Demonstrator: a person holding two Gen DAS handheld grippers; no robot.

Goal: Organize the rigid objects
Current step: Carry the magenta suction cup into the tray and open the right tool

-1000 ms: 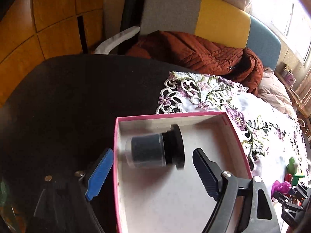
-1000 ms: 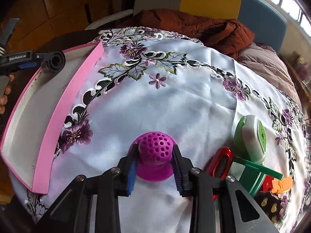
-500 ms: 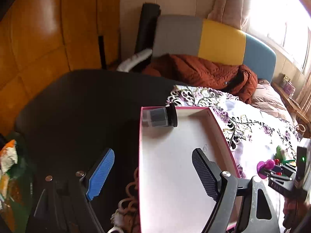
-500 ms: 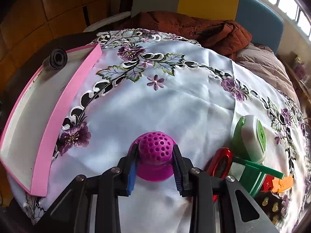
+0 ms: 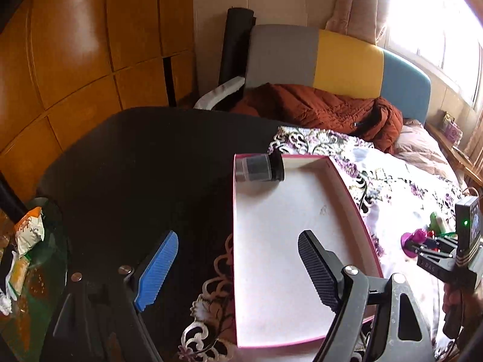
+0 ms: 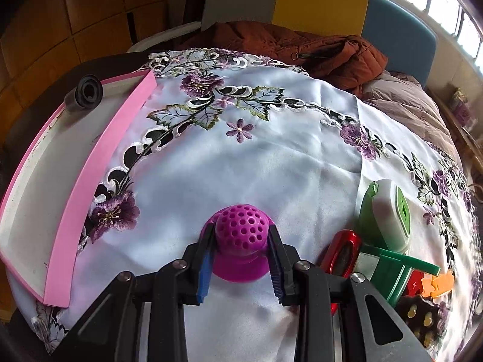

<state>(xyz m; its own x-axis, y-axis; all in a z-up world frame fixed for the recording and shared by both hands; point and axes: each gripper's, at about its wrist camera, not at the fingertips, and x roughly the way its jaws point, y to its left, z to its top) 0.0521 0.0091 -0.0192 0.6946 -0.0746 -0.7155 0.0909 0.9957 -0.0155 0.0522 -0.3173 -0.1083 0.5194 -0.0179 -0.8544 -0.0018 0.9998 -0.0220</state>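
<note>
1. Left gripper [image 5: 238, 267]: fingers spread wide and holding nothing. The blue-padded finger [image 5: 157, 271] hangs over the dark table [image 5: 135, 166]; the black finger [image 5: 317, 268] hangs over the pink-rimmed tray [image 5: 353, 208].
2. Pink-rimmed tray: shallow, with a pale floor, lying partly on the dark table and partly on the embroidered tablecloth [image 6: 271, 157].
3. Dark cylindrical jar [image 5: 259, 167]: lies on its side in the tray's far left corner, black cap toward the tray's middle, its body touching the left rim. In the right wrist view the same jar [image 6: 86, 95] shows its round cap end.
4. Right gripper [image 6: 240, 259]: fingers closed against both sides of the purple perforated ball-shaped piece [image 6: 241, 233]. The piece's flared base rests on the tablecloth, well apart from the tray.
5. Just right of that gripper, clustered on the cloth: a red object [image 6: 342, 250], a green-and-white case [image 6: 389, 214] standing on edge, a green strip [image 6: 401, 264] and an orange piece [image 6: 437, 282]. Contact between them cannot be judged.
6. Background: a rust-coloured quilted jacket [image 6: 286, 45] lies past the table's far edge, before a grey, yellow and blue backrest [image 5: 332, 57].
</note>
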